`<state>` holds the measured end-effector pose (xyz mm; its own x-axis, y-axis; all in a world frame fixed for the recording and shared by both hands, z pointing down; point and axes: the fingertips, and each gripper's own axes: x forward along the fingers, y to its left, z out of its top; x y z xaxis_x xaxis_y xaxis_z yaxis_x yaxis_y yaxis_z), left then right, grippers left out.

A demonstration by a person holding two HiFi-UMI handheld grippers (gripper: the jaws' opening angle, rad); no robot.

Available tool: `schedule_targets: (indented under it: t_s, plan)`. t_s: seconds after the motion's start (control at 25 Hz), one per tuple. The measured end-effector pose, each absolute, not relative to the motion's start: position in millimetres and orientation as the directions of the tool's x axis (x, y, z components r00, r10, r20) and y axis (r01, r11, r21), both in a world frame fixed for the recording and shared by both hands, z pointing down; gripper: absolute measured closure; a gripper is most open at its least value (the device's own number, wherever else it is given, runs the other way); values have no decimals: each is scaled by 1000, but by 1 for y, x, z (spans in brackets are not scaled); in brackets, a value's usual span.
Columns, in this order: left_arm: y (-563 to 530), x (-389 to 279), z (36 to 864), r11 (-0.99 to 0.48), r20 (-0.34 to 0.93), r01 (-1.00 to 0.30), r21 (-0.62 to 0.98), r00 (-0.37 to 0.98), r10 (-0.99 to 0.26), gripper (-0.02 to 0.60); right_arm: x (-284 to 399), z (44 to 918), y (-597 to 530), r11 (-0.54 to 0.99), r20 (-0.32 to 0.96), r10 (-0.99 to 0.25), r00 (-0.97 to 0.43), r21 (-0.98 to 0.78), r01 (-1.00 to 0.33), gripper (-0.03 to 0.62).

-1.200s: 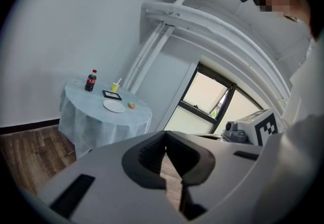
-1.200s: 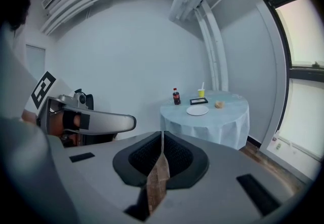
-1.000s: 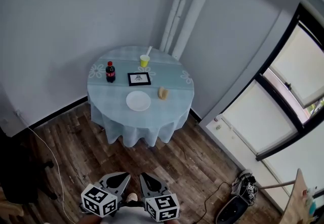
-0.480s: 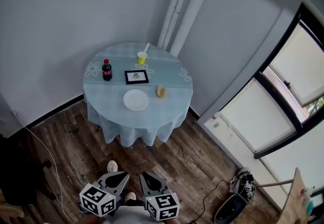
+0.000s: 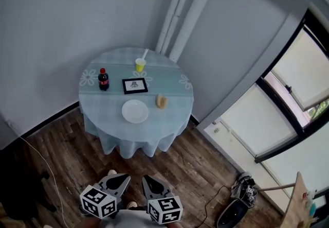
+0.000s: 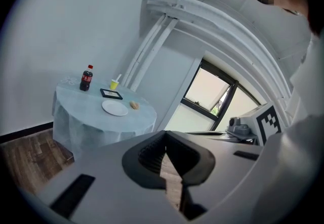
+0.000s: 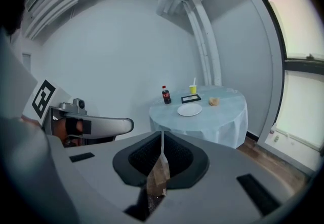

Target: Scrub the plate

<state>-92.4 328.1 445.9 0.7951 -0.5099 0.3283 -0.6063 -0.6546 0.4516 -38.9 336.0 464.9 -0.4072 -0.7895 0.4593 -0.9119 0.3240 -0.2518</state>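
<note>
A round table (image 5: 172, 115) draped in pale blue cloth is standing in the corner, across the wooden floor (image 5: 198, 162). Low in the head view, well apart from the table, the left gripper (image 5: 124, 177) and right gripper (image 5: 147, 178) are pointing toward it side by side. Each is keeping its jaws pressed together and gripping nothing. The white plate (image 5: 135, 111) is lying on the table's near part. A cola bottle (image 5: 103, 80) is standing back left. A black-framed card (image 5: 134, 85) is lying just behind the plate, a tan sponge (image 5: 161, 101) is sitting near its right, and a yellow cup (image 5: 140, 65) is standing farthest back.
</note>
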Motion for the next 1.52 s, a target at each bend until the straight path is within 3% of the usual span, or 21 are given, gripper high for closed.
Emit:
schedule_targets:
  t_s: [0.48, 1.32, 1.52]
  plan:
    - [250, -102, 451, -669, 346, -582, 462, 813, -468, 574, -47, 479, 263, 293, 495, -781, -381, -248, -923, 557]
    - [129, -134, 448, -726, 333, -507, 464, 860, -387, 572, -55, 480, 163, 90, 511, -824, -245, -308, -947, 556]
    - [111, -138, 447, -745, 331, -478, 465, 874, -355, 572, -62, 478, 147, 84, 499, -833, -239, -313, -946, 523]
